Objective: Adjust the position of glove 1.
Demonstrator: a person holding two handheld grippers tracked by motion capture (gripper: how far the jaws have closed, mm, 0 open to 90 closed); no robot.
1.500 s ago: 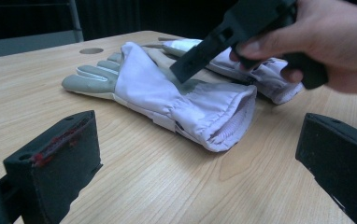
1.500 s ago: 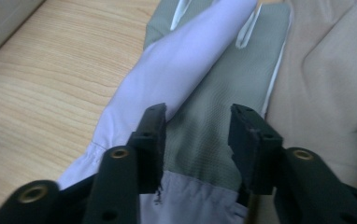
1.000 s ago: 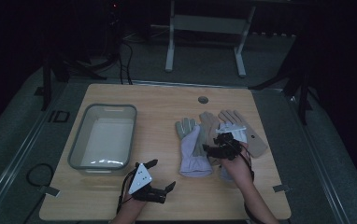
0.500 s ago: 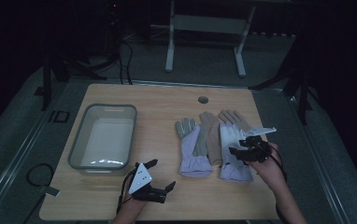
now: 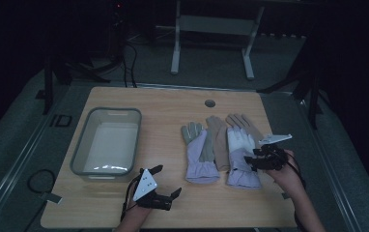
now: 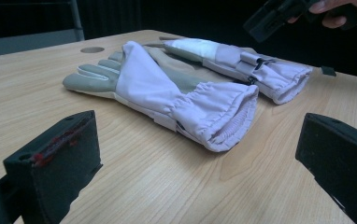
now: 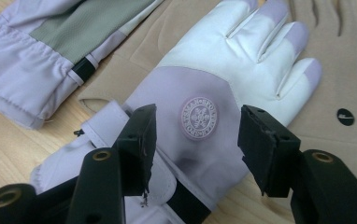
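Note:
Several gloves lie side by side right of the table's middle. A lilac glove with a grey palm (image 5: 199,155) (image 6: 167,88) is on the left, and two tan gloves (image 5: 218,137) lie behind. On the right is a lilac-and-white glove (image 5: 239,153) (image 7: 223,88) with a round logo. My right gripper (image 5: 248,164) (image 7: 195,135) hovers over this glove's back. It is open; its jaws have just been closing, one on each side of the logo, and no pad presses on the cloth. My left gripper (image 5: 167,180) (image 6: 200,140) rests near the table's front edge, wide open and pointing at the grey-palmed glove's cuff.
A grey plastic bin (image 5: 106,141) stands on the left half of the wooden table (image 5: 173,104). A round cable hole (image 5: 210,103) sits near the far edge. Bare wood lies between the bin and the gloves.
My right gripper has moved right across the gloves to the lilac-and-white glove's right side. That glove now lies in plain sight. The left gripper has stayed still.

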